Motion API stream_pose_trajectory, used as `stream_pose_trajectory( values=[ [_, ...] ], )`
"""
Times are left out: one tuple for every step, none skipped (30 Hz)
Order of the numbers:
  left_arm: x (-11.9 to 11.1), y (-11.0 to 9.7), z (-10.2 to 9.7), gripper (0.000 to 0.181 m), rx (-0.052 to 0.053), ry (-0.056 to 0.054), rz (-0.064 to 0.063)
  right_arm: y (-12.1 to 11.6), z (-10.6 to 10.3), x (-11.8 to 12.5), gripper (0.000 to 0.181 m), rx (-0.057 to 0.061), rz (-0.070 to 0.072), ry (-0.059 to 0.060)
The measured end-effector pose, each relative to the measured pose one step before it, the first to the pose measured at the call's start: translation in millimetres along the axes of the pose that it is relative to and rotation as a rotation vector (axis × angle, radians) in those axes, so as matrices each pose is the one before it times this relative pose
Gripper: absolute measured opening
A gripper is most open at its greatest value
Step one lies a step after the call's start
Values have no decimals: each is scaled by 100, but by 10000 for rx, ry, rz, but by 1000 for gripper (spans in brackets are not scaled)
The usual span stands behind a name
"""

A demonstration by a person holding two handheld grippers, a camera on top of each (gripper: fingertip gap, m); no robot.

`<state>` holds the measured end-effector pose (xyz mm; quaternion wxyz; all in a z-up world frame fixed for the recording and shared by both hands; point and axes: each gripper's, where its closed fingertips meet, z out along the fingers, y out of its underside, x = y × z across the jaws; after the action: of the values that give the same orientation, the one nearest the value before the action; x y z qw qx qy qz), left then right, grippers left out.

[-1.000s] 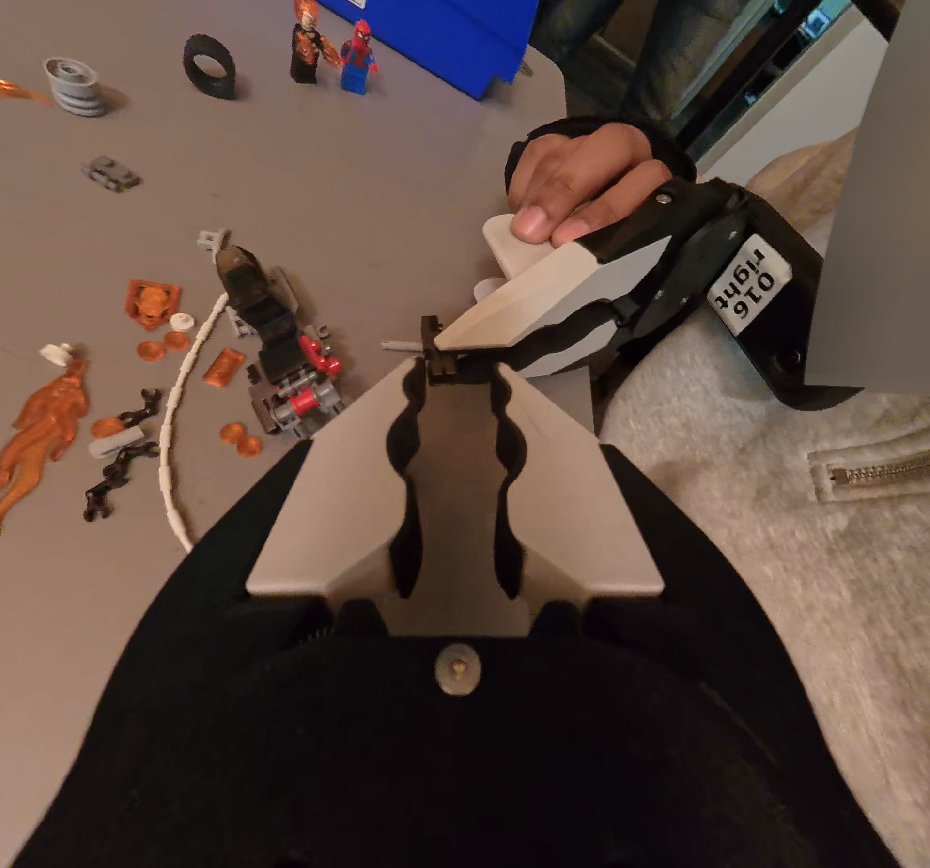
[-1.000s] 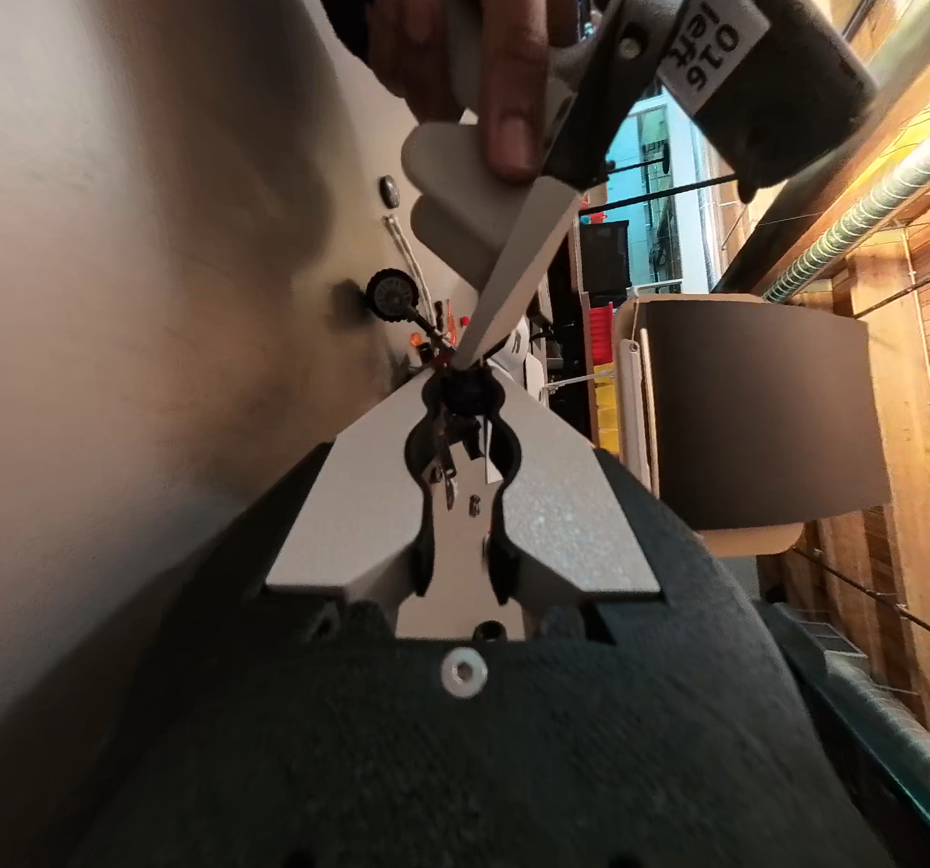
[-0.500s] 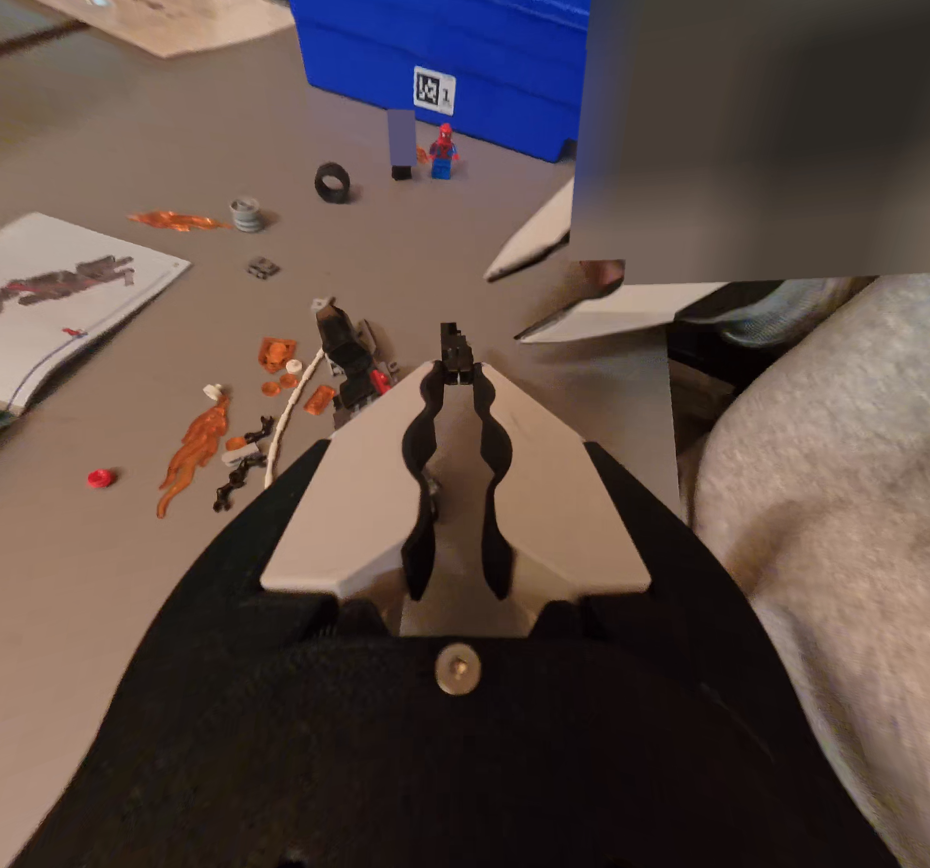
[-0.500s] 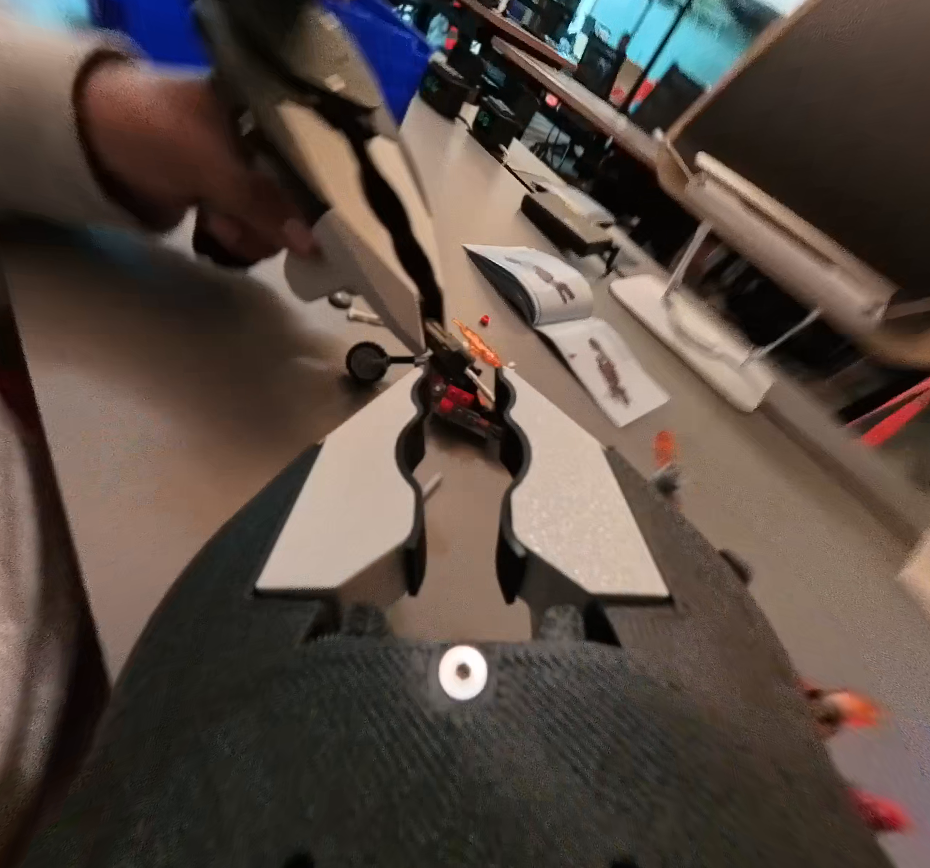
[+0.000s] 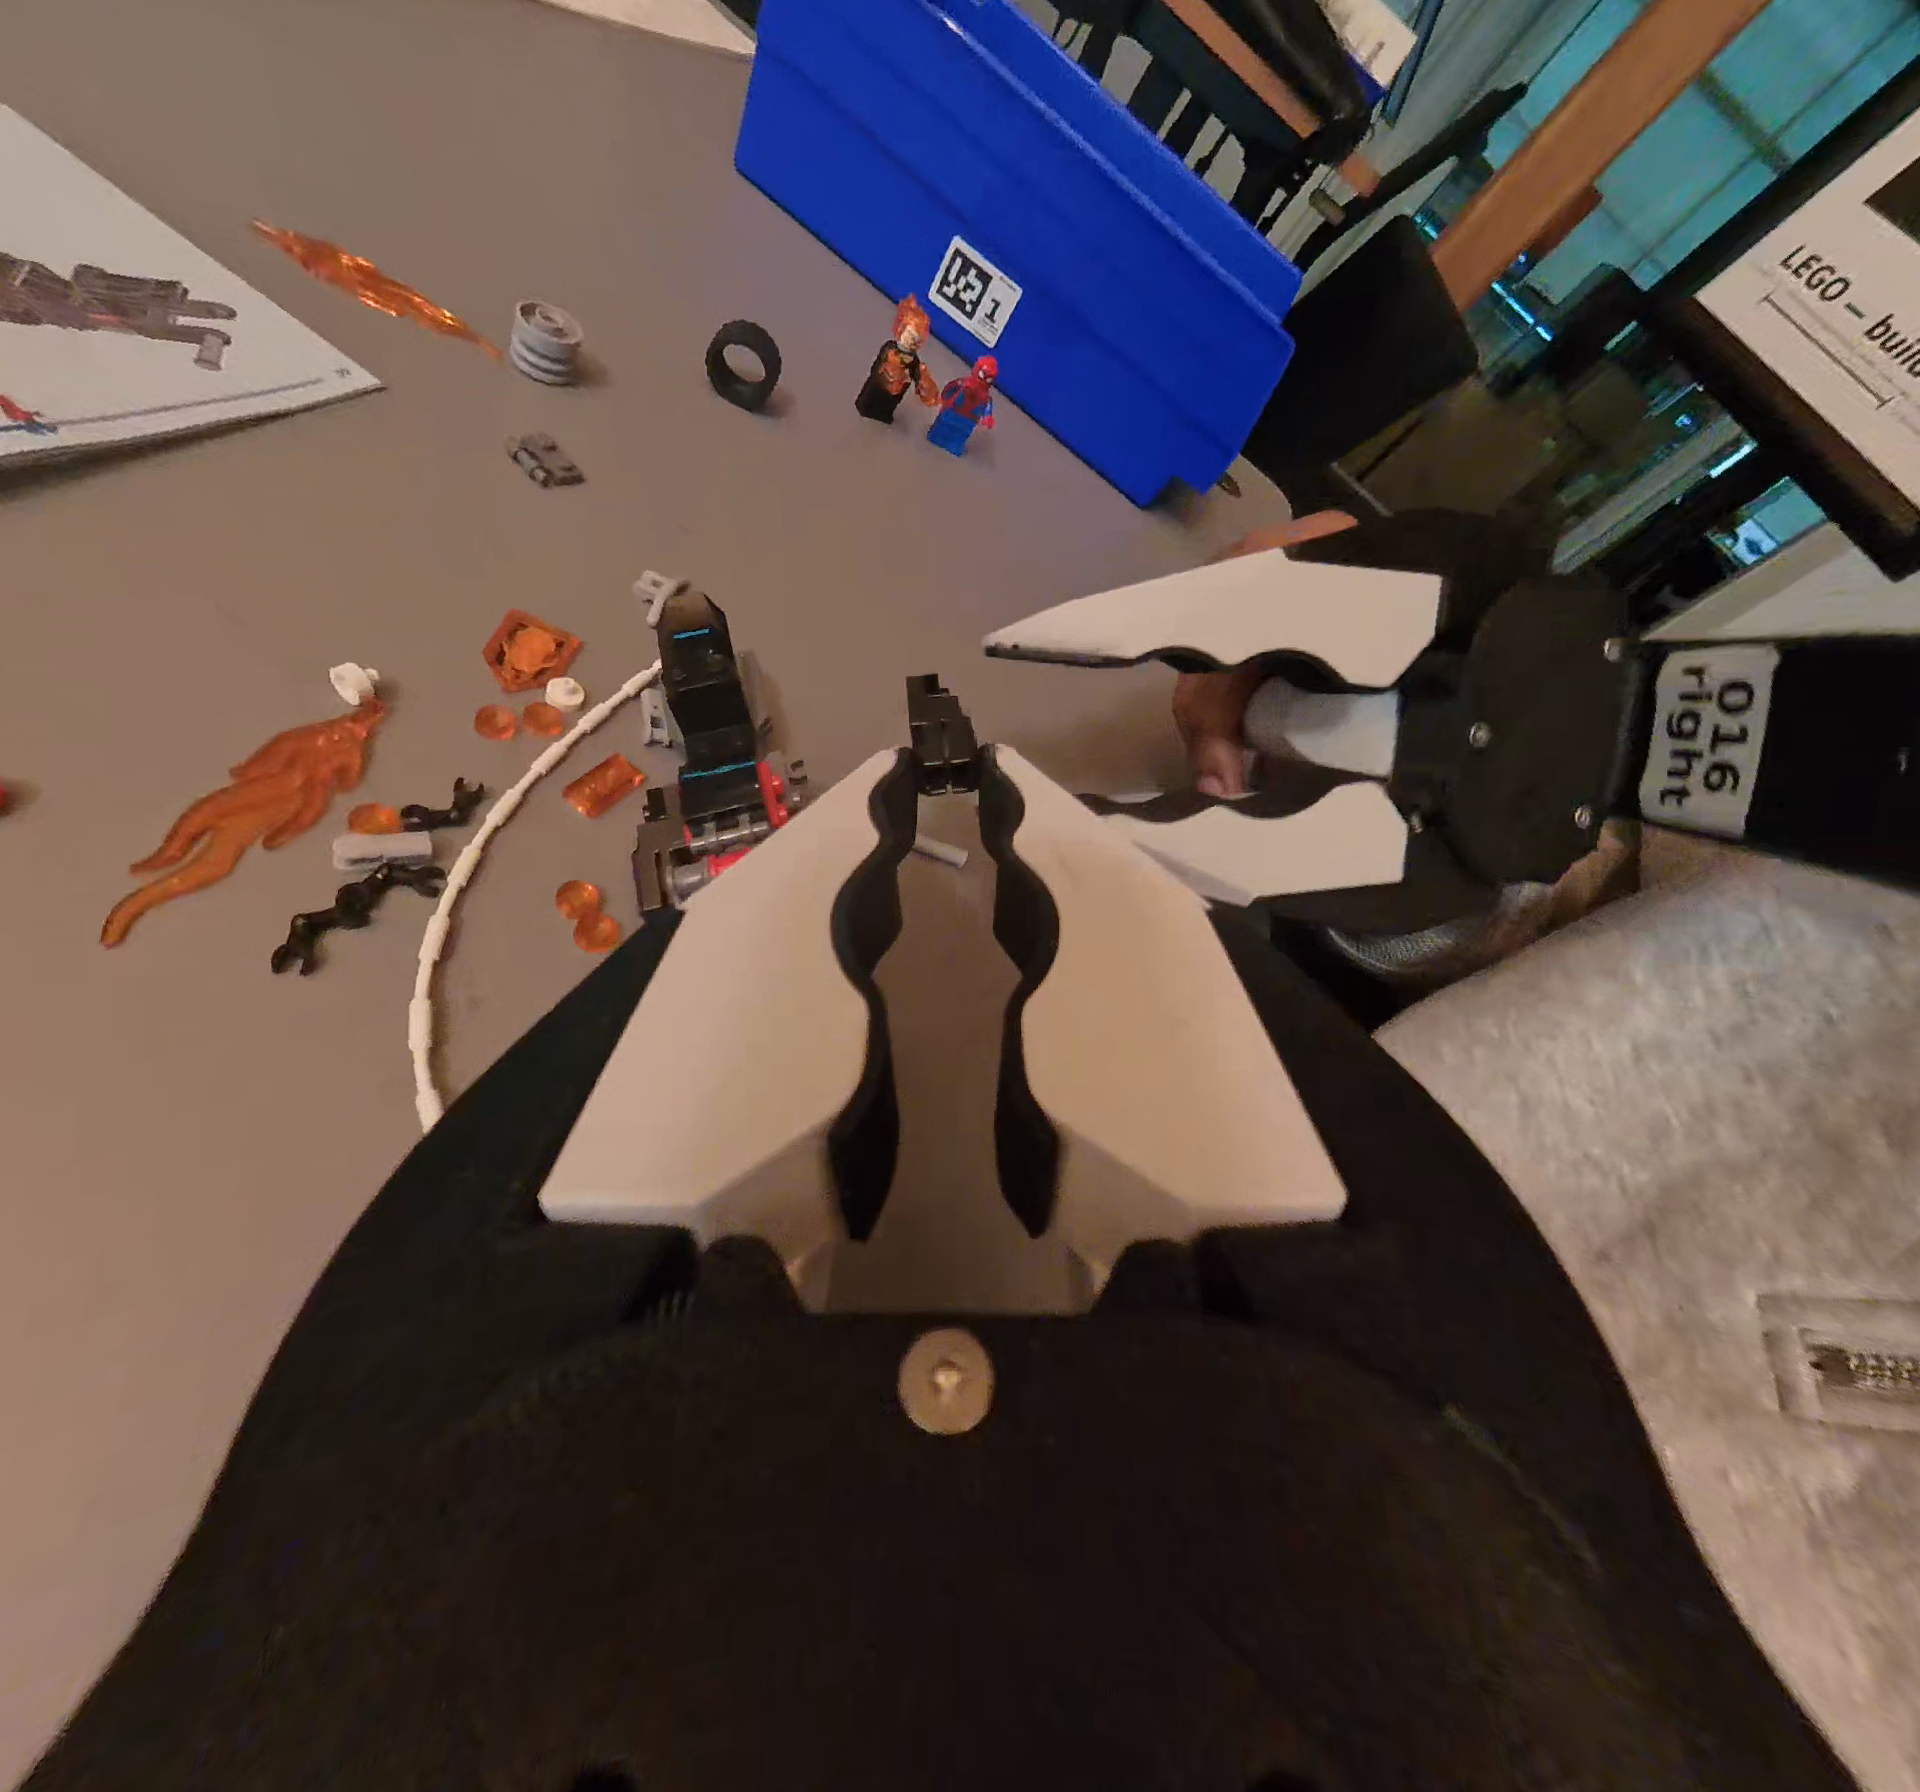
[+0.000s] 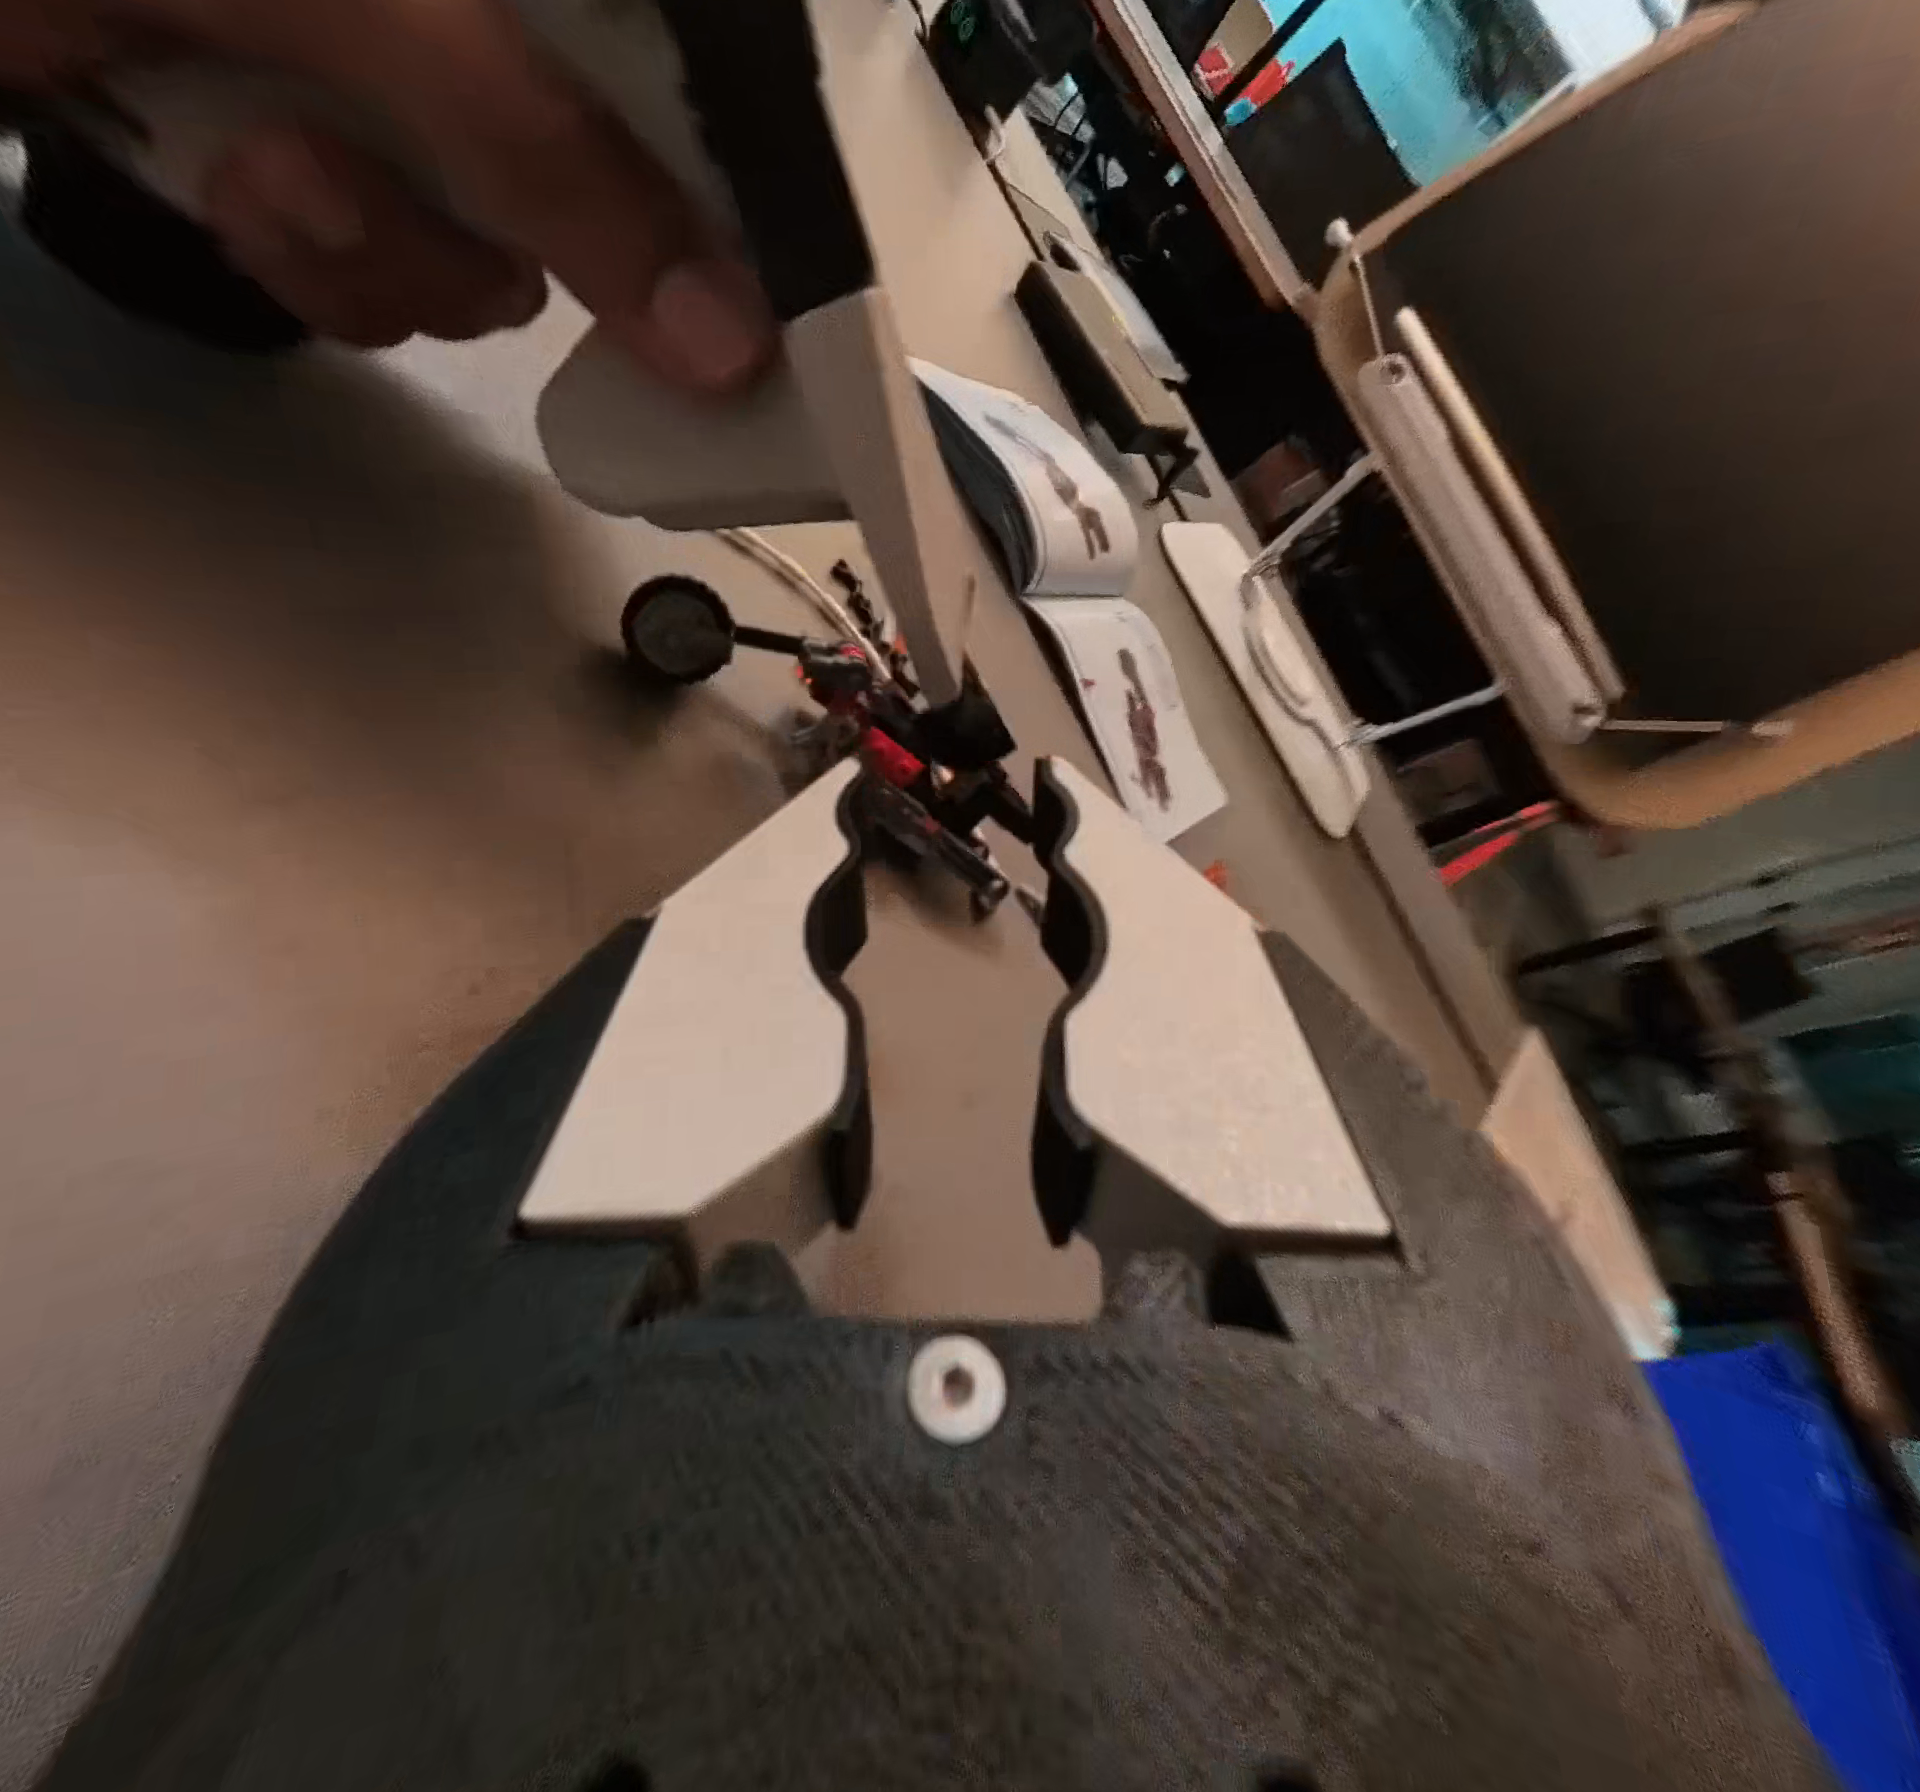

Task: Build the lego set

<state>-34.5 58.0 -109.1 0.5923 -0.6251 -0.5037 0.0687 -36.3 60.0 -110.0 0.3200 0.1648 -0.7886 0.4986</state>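
L gripper [image 5: 940, 755] is nearly closed, tips pinching a small black lego piece [image 5: 938, 734] that sticks up past the fingertips, above the grey table [image 5: 312, 516]. R gripper [image 6: 945, 786] is parted w/ nothing between the fingers; it hangs just in front of the half-built black/red lego bike [image 6: 904, 755]. In the L wrist view the R gripper [image 5: 1049, 734] shows to the right, spread wide, a hand behind it. Table has loose parts left of the bike [image 5: 717, 766]: orange flame pieces [image 5: 249, 797], white ribbed hose [image 5: 468, 869], black chain bits [image 5: 343, 911], grey hub [image 5: 545, 340], black tyre [image 5: 743, 366], two minifigs [image 5: 930, 386] by a blue bin [image 5: 1018, 173], instruction booklet [image 5: 114, 319] far left. Only the R wrist view shows a wheel on an axle [image 6: 675, 625] beside the bike, and shelving w/ a dark board behind, somewhat blurred.
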Motion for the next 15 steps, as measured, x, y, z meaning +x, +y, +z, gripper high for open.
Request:
stream_pose_trajectory(
  values=[
    [110,40,117,9,-13,46,-23,-97,193,-124,26,-56,-487,105],
    [36,13,83,9,2,20,-48,-90,186,-99,25,-31,-269,30],
    [13,17,61,9,9,10,-26,-62,168,-47,24,-17,-49,-37],
    [-20,33,34,9,4,-10,9,-67,140,6,24,14,136,-86],
    [-36,29,12,9,-1,-44,35,-66,86,83,23,43,257,-99],
    [-26,20,6,9,-1,-41,59,-28,44,152,22,36,309,-91],
    [29,-8,6,9,16,-22,56,45,39,156,21,-5,313,-98],
    [61,-30,13,9,26,6,50,108,40,106,20,-36,295,-125],
    [72,-24,29,9,26,17,52,116,39,21,19,-30,292,-146],
    [9,8,46,9,4,-15,53,79,36,-15,19,-10,293,-149],
    [-36,56,43,9,-22,-27,47,94,30,-41,19,-9,269,-144],
    [-44,45,34,9,-22,-11,29,69,37,-56,20,-1,242,-128],
    [-25,29,11,9,-7,3,15,57,29,-50,19,14,227,-114],
    [-22,50,12,9,-20,9,7,56,22,-56,19,19,201,-113],
    [-11,62,18,9,-40,9,29,55,15,-66,19,16,159,-111]
  ],
)
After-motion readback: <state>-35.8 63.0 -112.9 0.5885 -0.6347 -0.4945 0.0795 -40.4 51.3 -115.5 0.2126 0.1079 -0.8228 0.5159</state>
